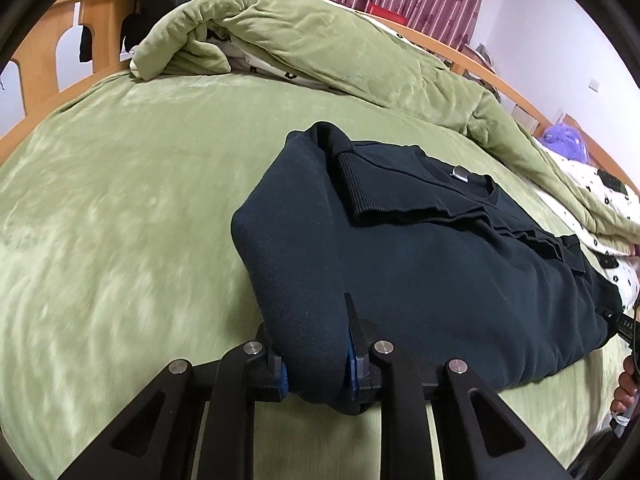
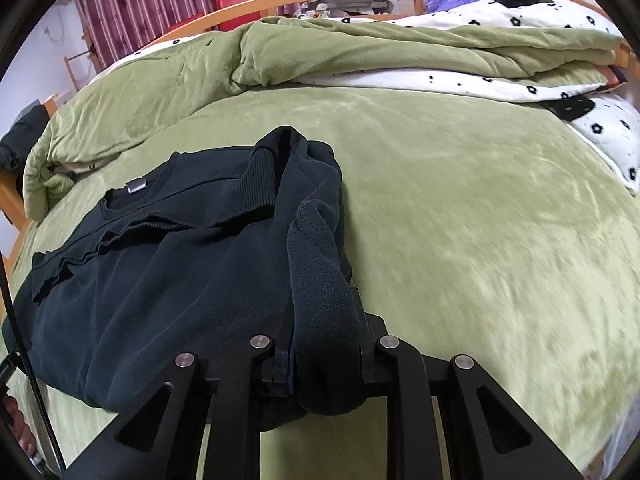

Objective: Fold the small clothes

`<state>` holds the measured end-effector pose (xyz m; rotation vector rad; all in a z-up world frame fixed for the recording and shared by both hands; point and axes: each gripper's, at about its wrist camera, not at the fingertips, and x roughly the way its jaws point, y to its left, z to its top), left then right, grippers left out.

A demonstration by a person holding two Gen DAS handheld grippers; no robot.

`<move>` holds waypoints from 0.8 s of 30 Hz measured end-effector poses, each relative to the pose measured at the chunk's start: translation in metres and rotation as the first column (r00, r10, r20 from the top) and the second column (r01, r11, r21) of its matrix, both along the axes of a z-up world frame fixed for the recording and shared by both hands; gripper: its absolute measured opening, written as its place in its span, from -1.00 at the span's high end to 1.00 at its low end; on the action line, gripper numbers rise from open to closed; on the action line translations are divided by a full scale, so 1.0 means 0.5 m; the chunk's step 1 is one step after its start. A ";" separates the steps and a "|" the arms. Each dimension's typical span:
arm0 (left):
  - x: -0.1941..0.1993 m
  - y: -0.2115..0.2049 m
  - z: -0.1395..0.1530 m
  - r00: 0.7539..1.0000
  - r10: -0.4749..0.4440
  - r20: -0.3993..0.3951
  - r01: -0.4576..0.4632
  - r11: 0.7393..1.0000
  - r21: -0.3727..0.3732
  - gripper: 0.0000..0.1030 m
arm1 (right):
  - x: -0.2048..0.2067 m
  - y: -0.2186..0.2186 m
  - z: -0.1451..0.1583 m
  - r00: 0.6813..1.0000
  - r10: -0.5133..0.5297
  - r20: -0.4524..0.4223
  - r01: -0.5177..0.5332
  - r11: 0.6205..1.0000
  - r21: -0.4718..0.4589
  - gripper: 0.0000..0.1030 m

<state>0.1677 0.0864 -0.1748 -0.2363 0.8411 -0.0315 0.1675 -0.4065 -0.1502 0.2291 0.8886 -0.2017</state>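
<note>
Sweatshirt (image 1: 420,280), dark navy and partly folded, lies on the green bedspread (image 1: 120,240) near the bed's front edge, its ribbed hem (image 1: 380,200) doubled back toward the collar. Your left gripper (image 1: 316,364) has its fingers clamped on the garment's near left corner. Your right gripper (image 2: 324,364) pinches the bunched fabric at the near right corner. A rumpled green quilt (image 2: 320,56) is heaped along the bed's far edge.
</note>
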 end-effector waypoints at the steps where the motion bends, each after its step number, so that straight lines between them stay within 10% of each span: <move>1: -0.013 -0.001 0.003 1.000 0.000 -0.005 0.000 1.000 0.004 0.62 | -0.017 0.003 0.003 1.000 0.004 0.000 -0.004 1.000 -0.012 0.62; 24: -0.156 -0.013 0.023 1.000 -0.007 -0.030 0.011 0.990 0.144 0.31 | -0.169 -0.004 0.009 0.997 -0.065 -0.034 0.057 0.981 -0.185 0.28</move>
